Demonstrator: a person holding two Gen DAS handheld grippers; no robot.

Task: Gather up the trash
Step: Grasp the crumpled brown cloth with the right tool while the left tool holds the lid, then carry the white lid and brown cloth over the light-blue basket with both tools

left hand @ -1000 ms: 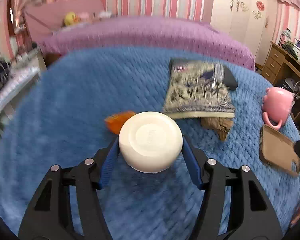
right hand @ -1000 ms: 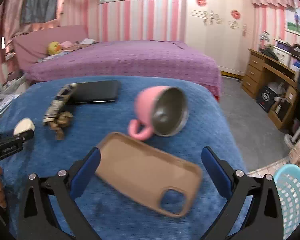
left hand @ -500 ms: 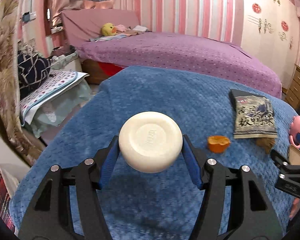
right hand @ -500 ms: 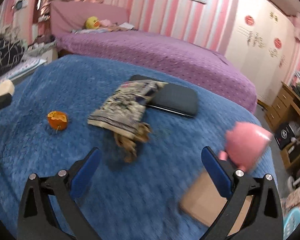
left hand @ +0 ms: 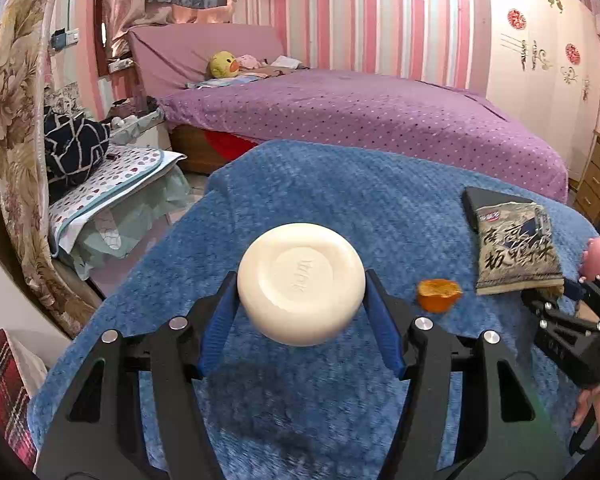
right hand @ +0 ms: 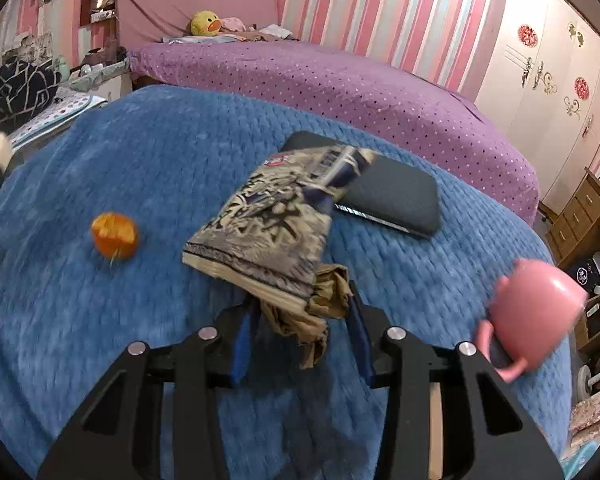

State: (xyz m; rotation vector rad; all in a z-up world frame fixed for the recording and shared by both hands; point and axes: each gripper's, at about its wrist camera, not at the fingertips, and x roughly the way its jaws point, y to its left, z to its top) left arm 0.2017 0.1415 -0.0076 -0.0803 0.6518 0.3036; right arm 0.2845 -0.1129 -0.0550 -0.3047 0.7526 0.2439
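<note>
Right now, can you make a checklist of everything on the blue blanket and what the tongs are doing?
Surface: blue blanket, no bin seen on it.
Job's things: brown wrapper; snack bag partly over it; orange peel apart, to the left.
Clutter: black case under the bag's far end; pink mug on its side.
Tongs: left tongs hold a white soap; right tongs closing, wrapper between them.
Cables: nothing seen.
Surroundings: purple bed, striped pink walls.
</note>
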